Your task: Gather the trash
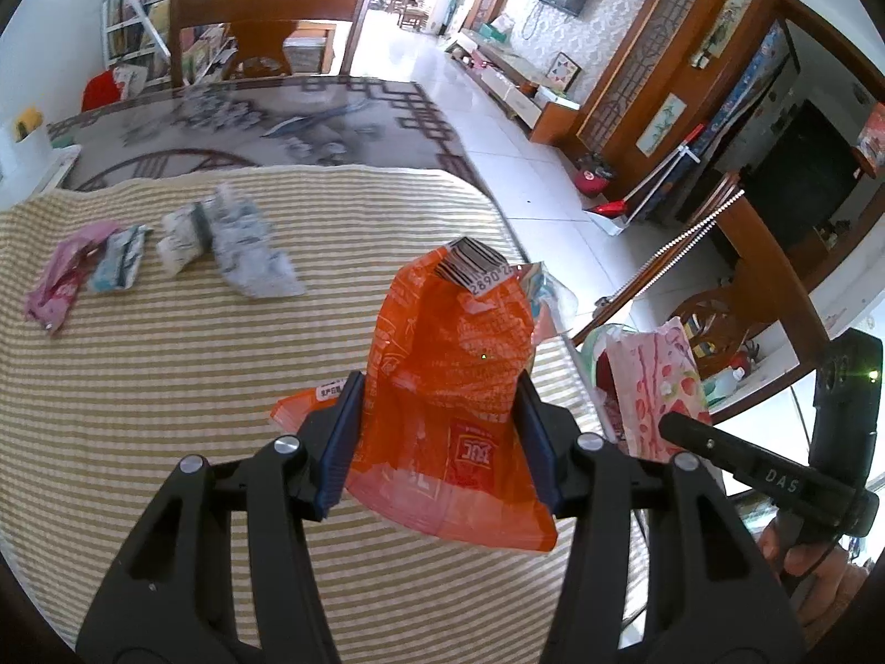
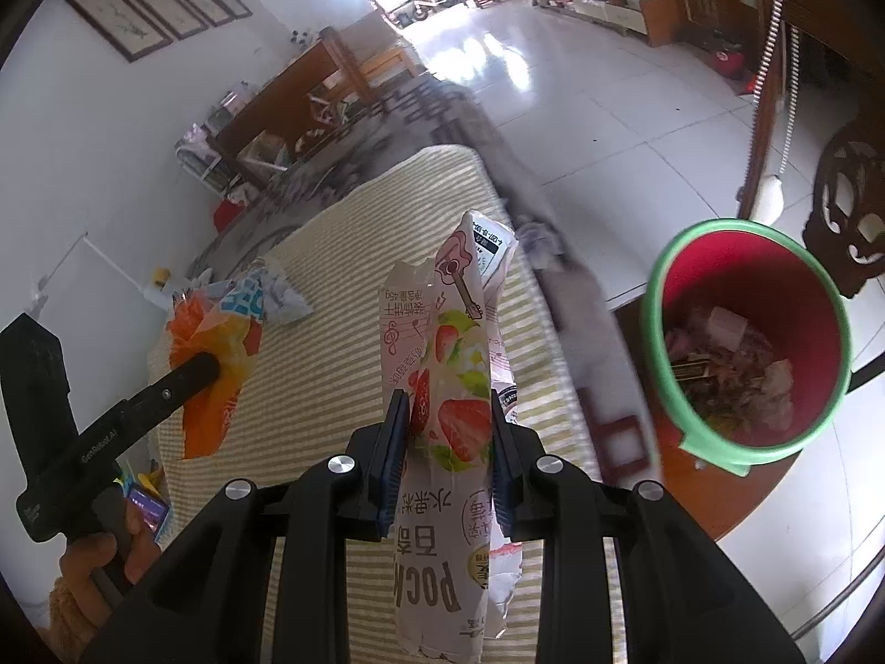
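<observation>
My left claw (image 1: 437,431) is clenched on an orange wrapper (image 1: 448,387), its two pads pressing the crumpled film from either side, and the wrapper is held up above the striped cloth (image 1: 221,387) that covers the desk. My right claw (image 2: 445,459) grips a pink strawberry wrapper (image 2: 442,387) the same way, upright between the pads, its torn top pointing away from me. To the right of that wrapper, off the desk edge, stands a red bin (image 2: 746,332) with a green rim, already holding scraps. Farther back on the cloth lie more pieces: a pink wrapper (image 1: 55,282), a pale blue one (image 1: 119,260) touching it, and two crumpled white ones (image 1: 221,238) beside them, well apart from both claws.
</observation>
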{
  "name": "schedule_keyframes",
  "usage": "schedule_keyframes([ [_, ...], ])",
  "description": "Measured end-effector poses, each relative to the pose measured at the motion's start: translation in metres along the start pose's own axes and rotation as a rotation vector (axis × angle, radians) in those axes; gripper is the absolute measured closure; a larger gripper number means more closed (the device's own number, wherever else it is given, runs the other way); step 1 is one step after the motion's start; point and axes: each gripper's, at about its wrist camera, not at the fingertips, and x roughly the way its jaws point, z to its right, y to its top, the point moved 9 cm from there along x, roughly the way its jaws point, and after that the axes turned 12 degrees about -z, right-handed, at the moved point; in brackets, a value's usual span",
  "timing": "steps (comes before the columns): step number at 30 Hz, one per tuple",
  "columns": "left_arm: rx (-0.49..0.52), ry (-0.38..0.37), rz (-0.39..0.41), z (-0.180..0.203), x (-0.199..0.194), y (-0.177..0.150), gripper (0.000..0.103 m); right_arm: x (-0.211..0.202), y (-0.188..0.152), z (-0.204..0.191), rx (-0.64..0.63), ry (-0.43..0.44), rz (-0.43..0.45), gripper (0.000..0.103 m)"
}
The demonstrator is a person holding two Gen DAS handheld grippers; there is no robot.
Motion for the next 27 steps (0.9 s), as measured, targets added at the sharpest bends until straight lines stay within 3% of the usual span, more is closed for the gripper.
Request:
schedule_keyframes([
  [27,0.097,-0.004,-0.074,0.102,0.050,0.007,0.052,-0.038,0.018,0.108,0.139,0.037,0.033,0.077],
])
